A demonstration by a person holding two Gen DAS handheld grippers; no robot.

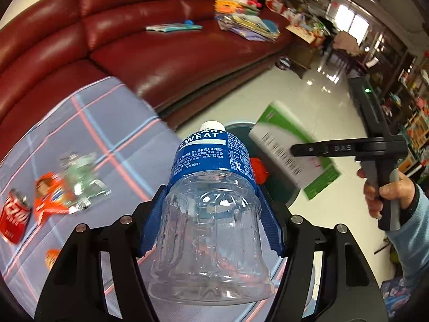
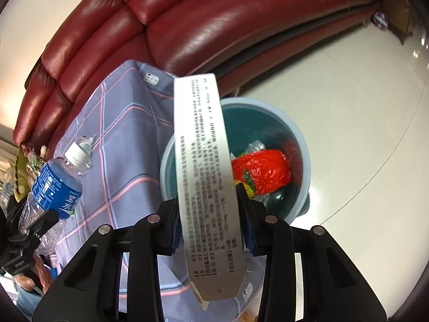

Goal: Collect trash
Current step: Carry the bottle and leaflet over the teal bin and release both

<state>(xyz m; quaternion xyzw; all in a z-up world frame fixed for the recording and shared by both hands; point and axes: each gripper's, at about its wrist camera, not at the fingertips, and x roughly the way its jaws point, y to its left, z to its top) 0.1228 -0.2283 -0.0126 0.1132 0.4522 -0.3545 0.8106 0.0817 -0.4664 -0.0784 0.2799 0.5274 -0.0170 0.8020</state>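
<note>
- Left wrist view: left gripper clamps clear plastic bottle with blue label.
- Right gripper clamps white printed carton above round blue bin.

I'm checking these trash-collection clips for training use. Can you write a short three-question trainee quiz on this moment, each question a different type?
1. True or false: the left gripper is shut on the clear bottle with the blue label.
2. Multiple choice: the right gripper holds A) a red can, B) a white and green carton, C) nothing.
3. Fill in: the red wrapper lies inside the ____.

Key: 1 true. 2 B. 3 bin; it stands on the floor beside the checked cloth, and the carton is above it.
</note>
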